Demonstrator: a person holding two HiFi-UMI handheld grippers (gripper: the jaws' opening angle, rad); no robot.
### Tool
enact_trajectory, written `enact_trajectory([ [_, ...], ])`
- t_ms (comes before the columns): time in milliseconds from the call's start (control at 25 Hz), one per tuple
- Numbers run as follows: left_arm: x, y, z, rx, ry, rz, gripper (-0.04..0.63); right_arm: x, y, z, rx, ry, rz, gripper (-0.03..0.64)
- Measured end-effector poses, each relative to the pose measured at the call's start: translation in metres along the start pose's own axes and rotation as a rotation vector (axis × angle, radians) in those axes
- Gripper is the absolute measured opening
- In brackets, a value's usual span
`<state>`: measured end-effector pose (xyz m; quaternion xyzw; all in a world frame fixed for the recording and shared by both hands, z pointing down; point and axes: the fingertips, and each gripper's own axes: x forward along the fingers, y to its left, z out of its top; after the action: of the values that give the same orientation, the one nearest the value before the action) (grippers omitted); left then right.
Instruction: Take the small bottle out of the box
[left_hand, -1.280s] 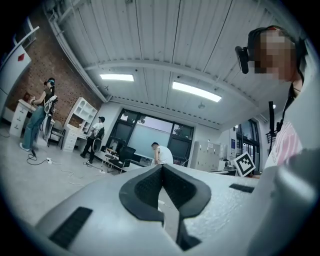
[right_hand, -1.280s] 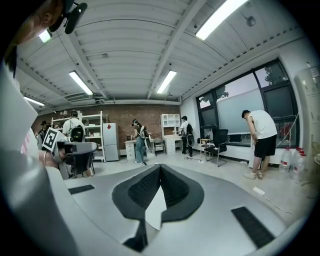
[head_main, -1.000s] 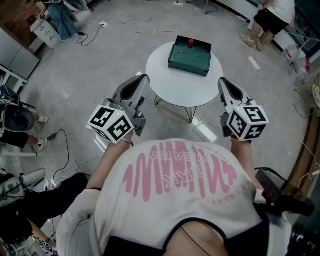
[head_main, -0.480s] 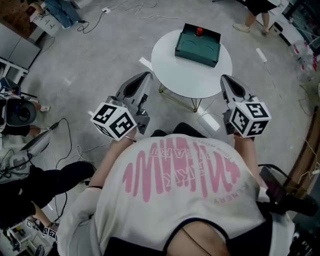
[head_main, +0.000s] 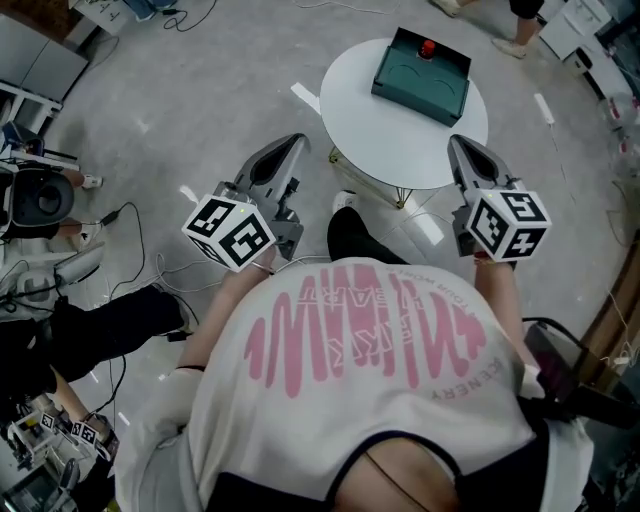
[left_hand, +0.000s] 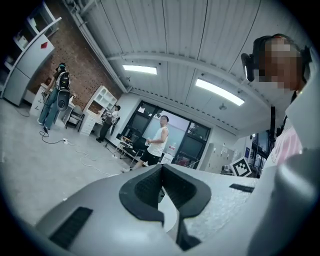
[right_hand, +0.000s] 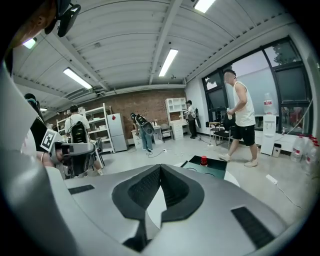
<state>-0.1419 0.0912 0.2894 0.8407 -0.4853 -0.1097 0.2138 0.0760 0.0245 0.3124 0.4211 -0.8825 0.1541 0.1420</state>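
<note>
Left claw: the left claw (head_main: 291, 143) has its jaws pressed together with nothing between them, as its own view (left_hand: 161, 168) shows.
Right claw: the right claw (head_main: 458, 143) is likewise pressed together and empty (right_hand: 160, 168).
Box: the dark green box (head_main: 420, 103) sits on the round white surface (head_main: 380, 140), ahead of both claws and well apart from them, nearer the right claw.
Small bottle: the small bottle (head_main: 428, 47) is in the box at its far side, beyond the right claw (right_hand: 204, 160).
Just changed: over the last second the surface has slid up and to the right in the head view, now lying off the right claw's tip rather than midway between the two.
Meaning: probably still the approach; no reach has begun, and a claw must spread first.
Axis: it seems upright, long axis vertical, red cap up; its body is hidden.
</note>
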Motion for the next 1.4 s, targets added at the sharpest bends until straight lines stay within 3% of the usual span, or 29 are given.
enact_trajectory([
  [480, 0.085, 0.051, 0.039, 0.021, -0.018, 0.038, 0.008, 0.089, -0.061, 0.043, -0.009, 0.011, 0.026, 0.003],
  [800, 0.161, 0.089, 0.05, -0.001, 0.033, 0.029, 0.008, 0.148, -0.119, 0.073, 0.048, -0.001, -0.012, 0.005],
  [1200, 0.221, 0.148, 0.012, -0.07, 0.182, 0.005, 0.008, 0.226, -0.164, 0.03, 0.261, 0.085, -0.026, 0.004],
  [1400, 0.239, 0.16, -0.024, -0.098, 0.271, 0.016, 0.008, 0.239, -0.188, -0.007, 0.312, 0.153, -0.055, 0.004],
])
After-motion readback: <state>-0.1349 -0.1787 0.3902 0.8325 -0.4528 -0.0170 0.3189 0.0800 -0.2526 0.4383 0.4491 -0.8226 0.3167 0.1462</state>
